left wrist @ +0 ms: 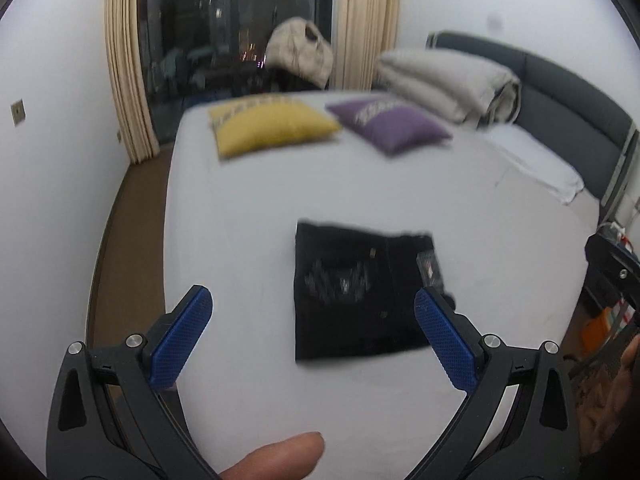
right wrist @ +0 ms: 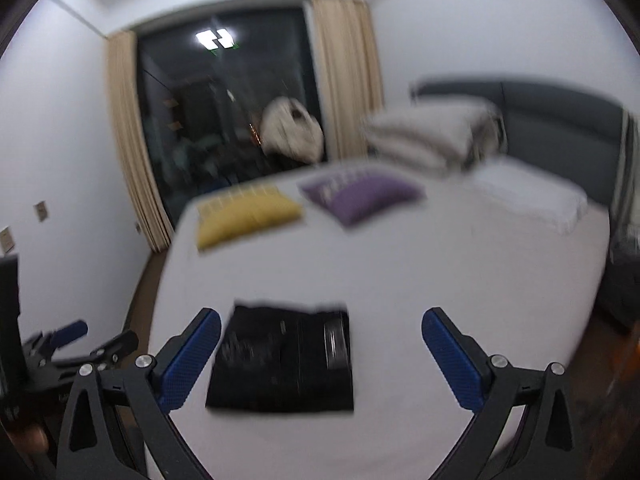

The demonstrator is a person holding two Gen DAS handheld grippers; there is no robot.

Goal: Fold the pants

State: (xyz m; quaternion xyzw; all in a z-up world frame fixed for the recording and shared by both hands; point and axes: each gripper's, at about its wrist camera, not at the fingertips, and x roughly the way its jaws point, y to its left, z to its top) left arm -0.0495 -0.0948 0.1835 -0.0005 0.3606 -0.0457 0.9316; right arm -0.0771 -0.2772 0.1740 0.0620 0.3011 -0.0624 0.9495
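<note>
The black pants (left wrist: 360,292) lie folded into a compact rectangle on the white bed (left wrist: 248,208), a pale printed pattern on top. My left gripper (left wrist: 312,304) is open and empty, held above the bed in front of the pants. In the right wrist view the pants (right wrist: 284,360) lie between the blue pads. My right gripper (right wrist: 320,328) is open and empty, raised above them. The left gripper also shows at the left edge of the right wrist view (right wrist: 80,344). Both views are motion-blurred.
A yellow pillow (left wrist: 272,128) and a purple pillow (left wrist: 392,124) lie at the far side of the bed. A folded beige duvet (left wrist: 448,80) sits by the grey headboard (left wrist: 572,100). A dark window (left wrist: 236,28) with beige curtains is behind. Brown floor (left wrist: 128,232) runs along the bed's left edge.
</note>
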